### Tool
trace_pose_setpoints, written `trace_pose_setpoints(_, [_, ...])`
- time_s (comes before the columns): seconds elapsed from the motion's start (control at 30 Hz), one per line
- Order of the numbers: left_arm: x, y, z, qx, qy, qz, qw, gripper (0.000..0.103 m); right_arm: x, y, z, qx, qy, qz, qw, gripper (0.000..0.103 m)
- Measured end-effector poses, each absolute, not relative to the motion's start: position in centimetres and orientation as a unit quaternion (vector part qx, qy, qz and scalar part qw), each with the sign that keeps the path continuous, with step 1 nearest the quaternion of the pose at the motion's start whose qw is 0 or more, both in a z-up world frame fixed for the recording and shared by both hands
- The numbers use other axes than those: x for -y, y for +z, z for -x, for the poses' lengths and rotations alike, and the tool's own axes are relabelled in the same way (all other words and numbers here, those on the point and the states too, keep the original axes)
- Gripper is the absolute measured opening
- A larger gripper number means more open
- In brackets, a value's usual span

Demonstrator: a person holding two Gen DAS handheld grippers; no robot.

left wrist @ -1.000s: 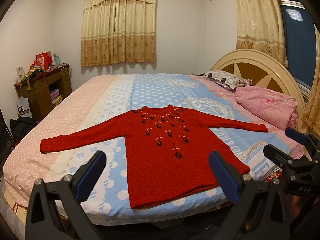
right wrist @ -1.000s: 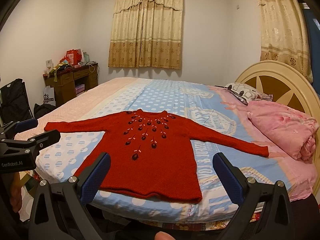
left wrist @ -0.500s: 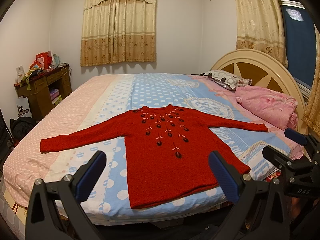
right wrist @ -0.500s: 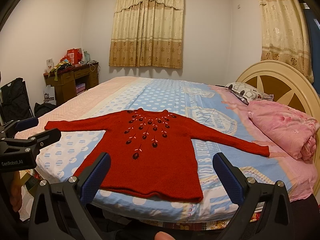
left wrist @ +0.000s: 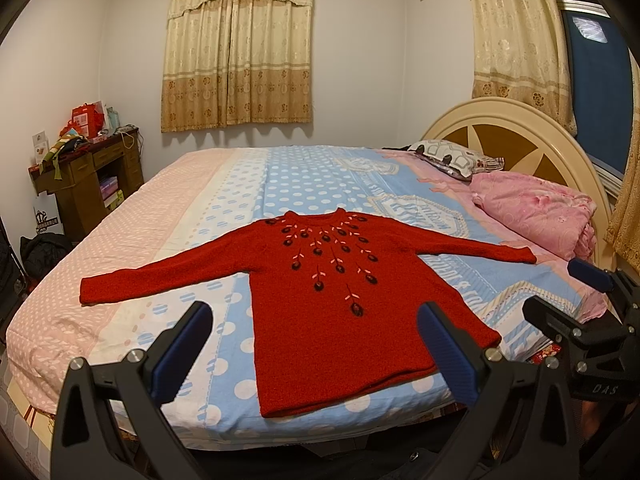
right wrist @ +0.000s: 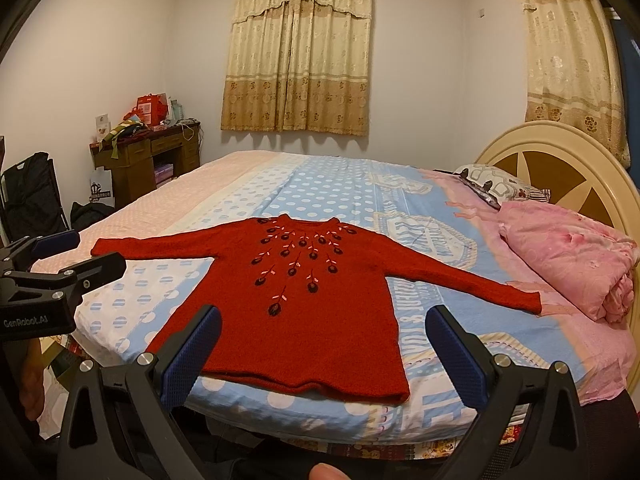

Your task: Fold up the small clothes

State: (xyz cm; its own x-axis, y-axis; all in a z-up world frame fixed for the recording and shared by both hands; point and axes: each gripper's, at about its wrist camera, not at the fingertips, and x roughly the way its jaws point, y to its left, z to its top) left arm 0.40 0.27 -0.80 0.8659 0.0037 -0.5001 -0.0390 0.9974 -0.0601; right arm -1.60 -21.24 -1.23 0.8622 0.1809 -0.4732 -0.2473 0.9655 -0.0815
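**Red sweater waits flat on bed, folding yet to start**

The red sweater (left wrist: 344, 304) lies front-up and fully spread near the foot edge of the bed (left wrist: 192, 208), both sleeves out, exactly as it lay a second ago: nothing has shifted, so no fold has begun. The left hand-held gripper (left wrist: 316, 336) hovers short of the sweater's hem, fingers wide apart and empty. The right hand-held gripper (right wrist: 324, 344) does likewise beside it, level, aimed across the sweater toward the far curtains (right wrist: 298, 52).
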Motion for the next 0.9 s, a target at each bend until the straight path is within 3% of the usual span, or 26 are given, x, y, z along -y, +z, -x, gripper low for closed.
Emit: trace_pose_setpoints(0.9, [-1.7,-3.9,-2.6,-0.276,0.018,0.019,0.961,0.103,22.9,-3.3,-1.6,-0.251,0.113,0.068,0.959,0.102])
